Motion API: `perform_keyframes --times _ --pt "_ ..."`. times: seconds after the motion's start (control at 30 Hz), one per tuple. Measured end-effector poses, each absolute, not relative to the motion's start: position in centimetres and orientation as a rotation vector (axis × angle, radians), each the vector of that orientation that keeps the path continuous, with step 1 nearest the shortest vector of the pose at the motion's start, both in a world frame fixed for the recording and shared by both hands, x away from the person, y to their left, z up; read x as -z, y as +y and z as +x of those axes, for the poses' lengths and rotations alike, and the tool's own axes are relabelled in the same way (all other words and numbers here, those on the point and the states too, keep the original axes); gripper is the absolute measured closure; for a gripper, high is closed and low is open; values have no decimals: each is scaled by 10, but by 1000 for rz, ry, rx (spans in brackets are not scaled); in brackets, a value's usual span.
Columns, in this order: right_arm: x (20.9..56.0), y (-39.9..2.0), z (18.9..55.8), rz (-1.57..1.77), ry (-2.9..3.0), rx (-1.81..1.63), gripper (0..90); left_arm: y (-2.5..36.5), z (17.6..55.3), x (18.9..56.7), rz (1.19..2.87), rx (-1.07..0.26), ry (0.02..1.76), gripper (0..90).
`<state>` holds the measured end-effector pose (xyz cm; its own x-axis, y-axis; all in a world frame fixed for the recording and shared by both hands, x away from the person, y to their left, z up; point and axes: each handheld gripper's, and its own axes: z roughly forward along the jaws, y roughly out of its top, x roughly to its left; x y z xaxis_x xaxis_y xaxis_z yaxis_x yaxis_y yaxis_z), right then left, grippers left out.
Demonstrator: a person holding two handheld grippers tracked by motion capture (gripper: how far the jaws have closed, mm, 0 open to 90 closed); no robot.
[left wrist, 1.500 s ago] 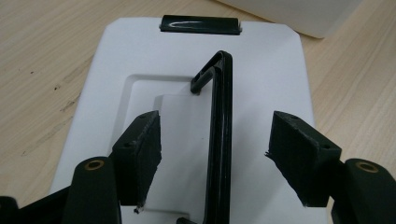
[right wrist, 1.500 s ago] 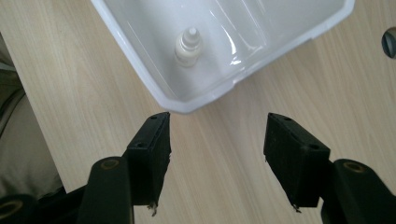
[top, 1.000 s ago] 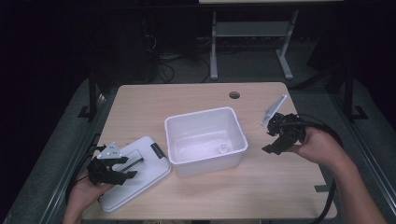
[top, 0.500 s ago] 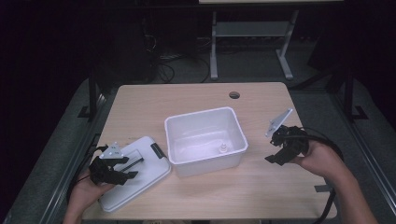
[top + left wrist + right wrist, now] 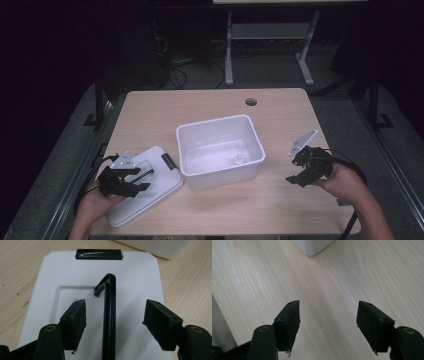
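White lid [image 5: 150, 187] beneath parted left fingers [image 5: 75, 320]

At the centre of the table [image 5: 150, 107] stands an open container [image 5: 220, 150] with a small item [image 5: 239, 159] inside, near its front right corner. Its lid [image 5: 150, 187] lies flat to the left, just beside it, near the table's front edge, with the left gripper [image 5: 131, 181] above it and the lid's handle [image 5: 109, 315] between the spread jaws. The right gripper [image 5: 299, 177] hovers over bare tabletop well to the container's right. A round hole [image 5: 251, 102] sits behind the container, near the far edge.
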<state>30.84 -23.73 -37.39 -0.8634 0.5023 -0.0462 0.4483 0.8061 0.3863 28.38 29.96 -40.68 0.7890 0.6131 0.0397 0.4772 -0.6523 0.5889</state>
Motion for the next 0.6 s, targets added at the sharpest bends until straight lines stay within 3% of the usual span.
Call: perform_keyframes --times 0.6 --pt "407 -247 296 834 2819 -612 332 298 287 404 2410 -317 799 346"
